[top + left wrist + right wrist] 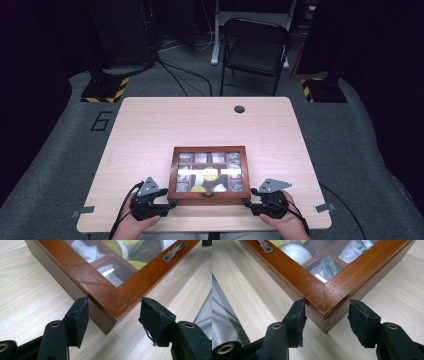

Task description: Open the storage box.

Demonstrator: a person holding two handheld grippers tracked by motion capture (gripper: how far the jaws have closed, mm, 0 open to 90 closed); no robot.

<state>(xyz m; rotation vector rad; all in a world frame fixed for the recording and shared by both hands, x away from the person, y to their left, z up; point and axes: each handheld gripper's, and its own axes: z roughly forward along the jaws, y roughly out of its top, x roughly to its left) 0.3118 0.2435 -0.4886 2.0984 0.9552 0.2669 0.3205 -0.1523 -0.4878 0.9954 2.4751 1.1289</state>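
A brown wooden box (209,200) with a glass lid lies shut near the table's front edge, with small packets and round tins in its compartments. A metal handle (173,251) sits on the lid's front rail. My left gripper (169,205) is open at the box's front left corner (113,315), one jaw on each side of that corner. My right gripper (248,203) is open at the front right corner (324,307) in the same way. In both gripper views the pads (297,320) stand close to the wood; I cannot tell whether they touch it.
The light wooden table (150,130) has a round cable hole (239,109) at its back. A black folding chair (255,47) stands behind the table, with cables and striped stand bases on the grey floor. Tape tabs mark the table's front corners.
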